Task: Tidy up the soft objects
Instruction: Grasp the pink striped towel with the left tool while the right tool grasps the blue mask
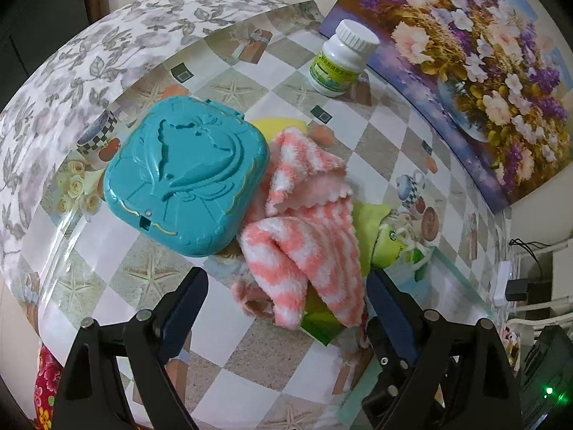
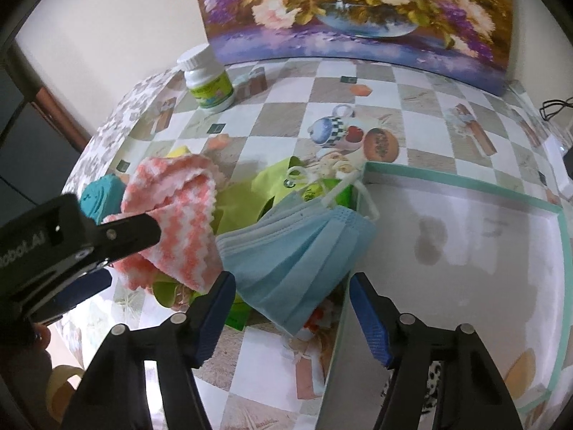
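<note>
The left gripper is held wide open above the checkered tablecloth, its jaws spread to either side of a crumpled pink-and-white striped fleece cloth; nothing is gripped. The cloth is heaped over a lime-green bag and lies against a teal plastic case embossed with a figure in profile.

In the right wrist view, the right gripper is likewise seen fully open and empty, its blue pads set apart on either side of a light blue surgical mask. The mask is draped over the green bag and reaches the near corner of a shallow white tray with a mint-green rim.

A white pill bottle with a green label is stood near a floral painting that is propped at the table's far edge.
</note>
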The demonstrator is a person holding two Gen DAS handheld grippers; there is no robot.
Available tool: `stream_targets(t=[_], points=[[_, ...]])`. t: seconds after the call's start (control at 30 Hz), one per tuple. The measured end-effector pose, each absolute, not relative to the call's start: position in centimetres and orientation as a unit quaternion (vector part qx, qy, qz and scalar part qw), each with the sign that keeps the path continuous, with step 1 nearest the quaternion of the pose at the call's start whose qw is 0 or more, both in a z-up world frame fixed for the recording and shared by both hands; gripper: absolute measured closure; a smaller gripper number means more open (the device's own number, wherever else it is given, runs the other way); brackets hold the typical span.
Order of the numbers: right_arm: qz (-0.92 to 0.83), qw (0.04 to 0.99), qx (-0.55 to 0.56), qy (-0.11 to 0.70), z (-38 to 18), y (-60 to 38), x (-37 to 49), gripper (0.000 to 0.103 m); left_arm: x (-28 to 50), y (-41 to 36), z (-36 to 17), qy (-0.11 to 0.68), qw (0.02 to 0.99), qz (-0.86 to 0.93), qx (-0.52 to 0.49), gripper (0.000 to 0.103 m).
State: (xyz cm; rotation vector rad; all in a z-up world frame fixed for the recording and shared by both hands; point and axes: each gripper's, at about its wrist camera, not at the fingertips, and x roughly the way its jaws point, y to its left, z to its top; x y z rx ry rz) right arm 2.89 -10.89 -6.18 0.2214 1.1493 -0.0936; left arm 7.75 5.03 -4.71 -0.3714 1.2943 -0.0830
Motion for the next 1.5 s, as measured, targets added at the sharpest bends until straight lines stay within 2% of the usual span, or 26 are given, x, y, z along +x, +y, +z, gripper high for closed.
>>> stream_targets(t=[0.2, 0.4, 0.53, 0.8, 1.03, 1.23, 1.5], points=[[-0.032, 0.829, 0.093, 0.551, -7.1, -10.1, 3.5, 0.033, 8.3, 4.7, -5.2, 0.603, 0.778, -0.037, -0.172, 0.025], [-0.028, 0.824, 0.086, 0.559, -7.8, -9.7, 3.8, 0.033, 8.8, 5.2, -6.0, 0.606, 0.774, -0.026, -0.182, 0.039], [-0.023, 0.822, 0.092, 0.561, -8.1, -9.9, 3.8, 0.048, 8.7, 5.6, -6.3, 0.607, 0.77, -0.028, -0.192, 0.051], [-0.017, 0.821, 0.107, 0.56, -8.3, -10.5, 3.7, 0.061, 8.6, 5.1, -6.4, 0.609, 0.769, -0.044, -0.186, 0.075], [-0.009, 0.821, 0.132, 0.555, -8.3, -11.5, 3.4, 0.071, 8.6, 5.4, -6.5, 0.611, 0.765, -0.05, -0.197, 0.085], [-0.005, 0.823, 0.144, 0.549, -8.0, -12.0, 3.3, 0.078, 8.6, 5.4, -6.3, 0.608, 0.766, -0.054, -0.199, 0.088], [-0.011, 0.829, 0.16, 0.536, -7.1, -12.9, 3.0, 0.08, 8.3, 5.8, -5.1, 0.596, 0.773, -0.066, -0.209, 0.09]])
